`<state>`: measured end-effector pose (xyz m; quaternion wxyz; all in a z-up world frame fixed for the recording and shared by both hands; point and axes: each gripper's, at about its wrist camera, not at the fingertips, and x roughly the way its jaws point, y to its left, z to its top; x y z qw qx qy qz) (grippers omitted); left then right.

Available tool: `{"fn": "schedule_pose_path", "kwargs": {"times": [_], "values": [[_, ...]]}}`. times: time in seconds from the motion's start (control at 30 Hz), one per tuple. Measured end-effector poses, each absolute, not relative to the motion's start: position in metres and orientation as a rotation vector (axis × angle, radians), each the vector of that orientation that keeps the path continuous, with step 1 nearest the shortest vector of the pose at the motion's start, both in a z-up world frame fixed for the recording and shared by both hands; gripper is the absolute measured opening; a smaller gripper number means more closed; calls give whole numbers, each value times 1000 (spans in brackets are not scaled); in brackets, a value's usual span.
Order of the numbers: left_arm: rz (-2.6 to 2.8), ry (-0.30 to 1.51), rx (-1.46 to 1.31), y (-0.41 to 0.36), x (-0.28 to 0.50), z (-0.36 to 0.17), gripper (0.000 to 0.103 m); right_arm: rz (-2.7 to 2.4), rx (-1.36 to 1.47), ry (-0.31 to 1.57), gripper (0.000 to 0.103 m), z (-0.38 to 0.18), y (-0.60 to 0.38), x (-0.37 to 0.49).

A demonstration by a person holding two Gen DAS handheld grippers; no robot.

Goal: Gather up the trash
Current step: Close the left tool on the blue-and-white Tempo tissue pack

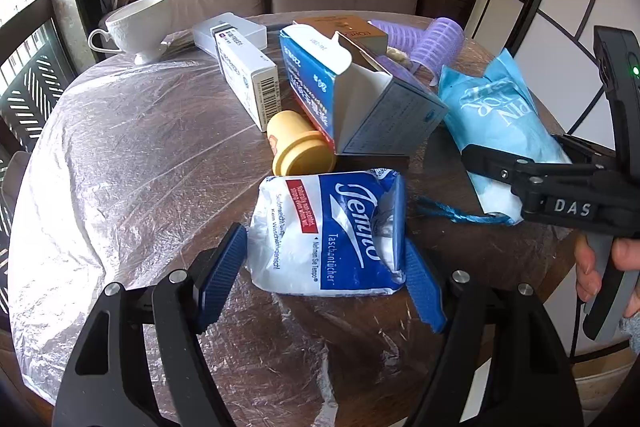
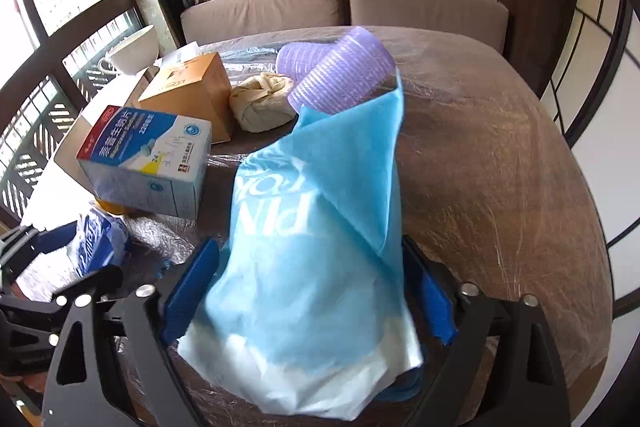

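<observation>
Both grippers stand open-jawed, each bracketing one soft piece of trash on the table (image 1: 120, 155).

Left gripper (image 1: 326, 279): I read its blue pads as spread, the tissue packet (image 1: 324, 231) lying directly ahead between them, long axis running away from me, pads just beside its edges and not visibly pressing. Right gripper (image 2: 310, 303): jaws likewise apart around the blue bag (image 2: 316, 239), which lies lengthwise ahead; contact I cannot confirm. Each arm is nearest its own item. Count, largest first: one table, one blue bag, one brown box (image 2: 192, 91), two printed cartons (image 1: 344, 95), one tissue packet, two purple rollers (image 2: 344, 71), one cup (image 1: 138, 23), one yellow bottle (image 1: 298, 147).
</observation>
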<state>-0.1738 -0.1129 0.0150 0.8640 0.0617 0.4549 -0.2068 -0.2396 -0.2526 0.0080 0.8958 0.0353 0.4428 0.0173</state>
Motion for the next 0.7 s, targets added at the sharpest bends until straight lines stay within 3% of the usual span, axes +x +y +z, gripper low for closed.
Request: {"fn": "schedule_pose_path", "kwargs": {"times": [0.2, 0.7], "values": [[-417, 945, 109, -107, -176, 20, 76, 70, 94, 877, 58, 20, -256, -248], [-388, 944, 68, -104, -184, 28, 74, 148, 184, 858, 57, 36, -279, -291]]}}
